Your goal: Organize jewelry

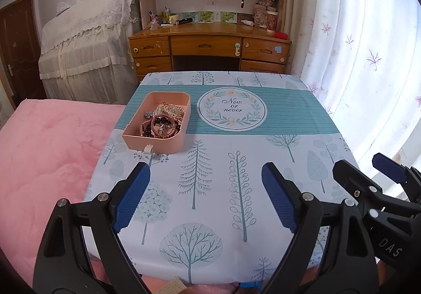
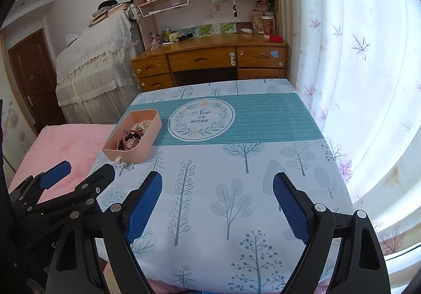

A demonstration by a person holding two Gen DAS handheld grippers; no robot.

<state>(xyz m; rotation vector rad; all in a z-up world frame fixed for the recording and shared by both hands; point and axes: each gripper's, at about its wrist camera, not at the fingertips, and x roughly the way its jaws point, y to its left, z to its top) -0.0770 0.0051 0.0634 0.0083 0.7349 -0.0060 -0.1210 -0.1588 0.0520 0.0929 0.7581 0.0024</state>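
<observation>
Both of my grippers hang over the near edge of the tablecloth (image 1: 210, 188), side by side. My left gripper (image 1: 205, 178) has its blue pads spread wide with nothing between them, only the printed trees of the cloth below. My right gripper (image 2: 218, 188) is spread just as wide and holds nothing either; in the left wrist view it shows at the right edge (image 1: 368, 170).

The landmark is the pink box (image 1: 158, 123), sitting on the cloth's left side where the teal striped band crosses. Inside the box lies the jewelry (image 1: 163, 120): a tangle of dark red bead bracelets toward the box's near end and sparkly silver pieces toward its far end. A small white clip (image 1: 148, 148) sticks out from the box's near wall. Just right of the box, close but apart, is the round "Now or never" print (image 1: 231, 109). Left of the box spreads a pink blanket (image 1: 47, 162). Beyond the box stands a wooden desk (image 1: 208, 41) with bookshelves above.
</observation>
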